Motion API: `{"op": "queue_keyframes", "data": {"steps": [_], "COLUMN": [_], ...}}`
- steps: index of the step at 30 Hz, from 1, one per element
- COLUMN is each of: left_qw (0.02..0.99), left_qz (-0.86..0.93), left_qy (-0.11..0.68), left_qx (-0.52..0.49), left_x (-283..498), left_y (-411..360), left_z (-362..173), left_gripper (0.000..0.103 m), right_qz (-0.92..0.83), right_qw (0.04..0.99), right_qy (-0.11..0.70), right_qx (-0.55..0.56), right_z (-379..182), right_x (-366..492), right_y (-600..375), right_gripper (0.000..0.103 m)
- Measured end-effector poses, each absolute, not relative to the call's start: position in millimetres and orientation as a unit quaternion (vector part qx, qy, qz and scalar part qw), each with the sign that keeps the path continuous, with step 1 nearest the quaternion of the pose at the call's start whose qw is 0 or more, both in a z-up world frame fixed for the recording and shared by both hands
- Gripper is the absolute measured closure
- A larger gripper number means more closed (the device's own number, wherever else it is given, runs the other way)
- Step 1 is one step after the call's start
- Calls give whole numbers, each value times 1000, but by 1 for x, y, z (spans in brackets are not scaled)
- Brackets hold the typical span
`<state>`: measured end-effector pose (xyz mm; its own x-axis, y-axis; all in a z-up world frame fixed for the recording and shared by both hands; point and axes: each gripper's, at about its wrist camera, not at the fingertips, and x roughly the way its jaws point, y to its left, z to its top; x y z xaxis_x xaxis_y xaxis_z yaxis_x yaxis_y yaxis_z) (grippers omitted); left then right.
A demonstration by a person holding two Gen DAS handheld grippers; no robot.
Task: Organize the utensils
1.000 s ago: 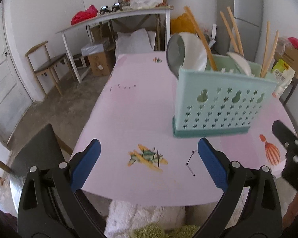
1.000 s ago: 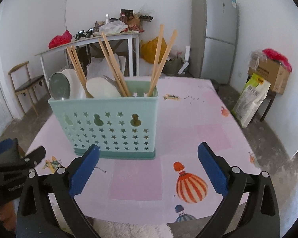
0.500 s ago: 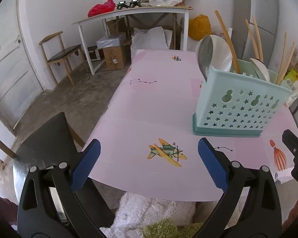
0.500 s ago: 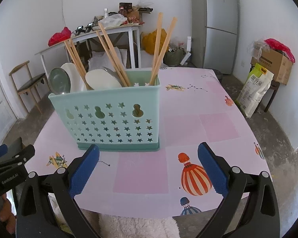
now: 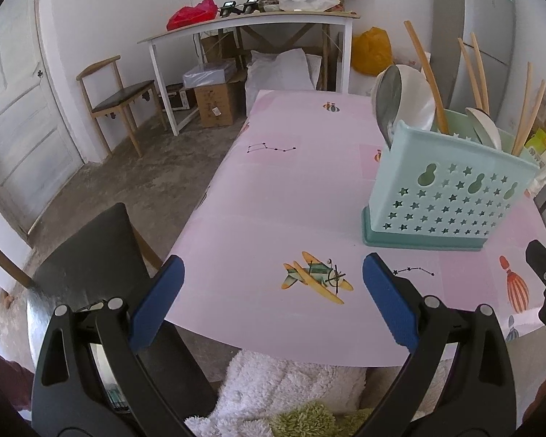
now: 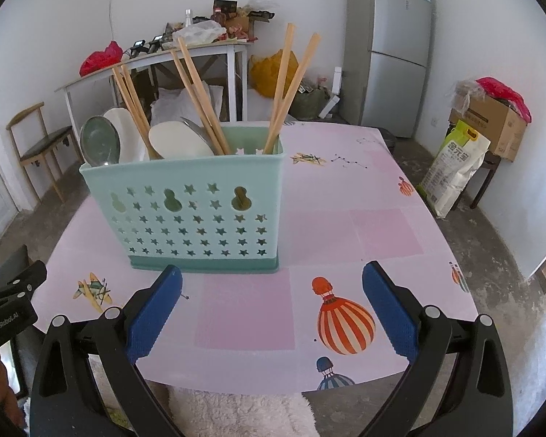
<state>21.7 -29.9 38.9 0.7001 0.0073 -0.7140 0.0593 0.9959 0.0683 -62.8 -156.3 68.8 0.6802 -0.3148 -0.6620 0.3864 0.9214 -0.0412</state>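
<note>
A light teal utensil basket (image 6: 185, 211) with star holes stands on the pink table (image 6: 345, 225); it also shows in the left wrist view (image 5: 447, 196). It holds wooden chopsticks (image 6: 200, 91), white spoons (image 6: 180, 142) and a metal spoon (image 6: 100, 142). My right gripper (image 6: 272, 307) is open and empty, just in front of the basket. My left gripper (image 5: 273, 300) is open and empty at the table's front left edge, over an airplane print (image 5: 316, 278). Each gripper shows at the edge of the other's view.
A dark chair (image 5: 87, 266) stands at the table's left front corner. A white fluffy cushion (image 5: 287, 389) lies below the front edge. A white side table (image 5: 244, 29) with clutter, a wooden chair (image 5: 116, 94), a fridge (image 6: 389, 47) and boxes (image 6: 491, 120) stand behind.
Both grippers have pulled back from the basket toward the table's front edge. The left gripper has also swung left. Both stay open and empty.
</note>
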Motion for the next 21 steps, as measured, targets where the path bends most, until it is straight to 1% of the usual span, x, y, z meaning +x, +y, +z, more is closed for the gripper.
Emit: {"op": "queue_keyframes", "data": {"steps": [6, 21], "left_qw": [923, 922], "left_qz": [-6, 7], "left_qy": [380, 383], "left_qx": [58, 48], "left_x": [22, 27], "left_y": [-31, -24], "left_z": [41, 39], "left_gripper": [8, 8], "right_qz": [-202, -211], "right_qw": [913, 908], "right_qy": [352, 358], "right_qx": [43, 43], "right_z": [69, 67], "right_x": [-61, -61], "right_y": [-161, -167], "right_gripper": [7, 7]}}
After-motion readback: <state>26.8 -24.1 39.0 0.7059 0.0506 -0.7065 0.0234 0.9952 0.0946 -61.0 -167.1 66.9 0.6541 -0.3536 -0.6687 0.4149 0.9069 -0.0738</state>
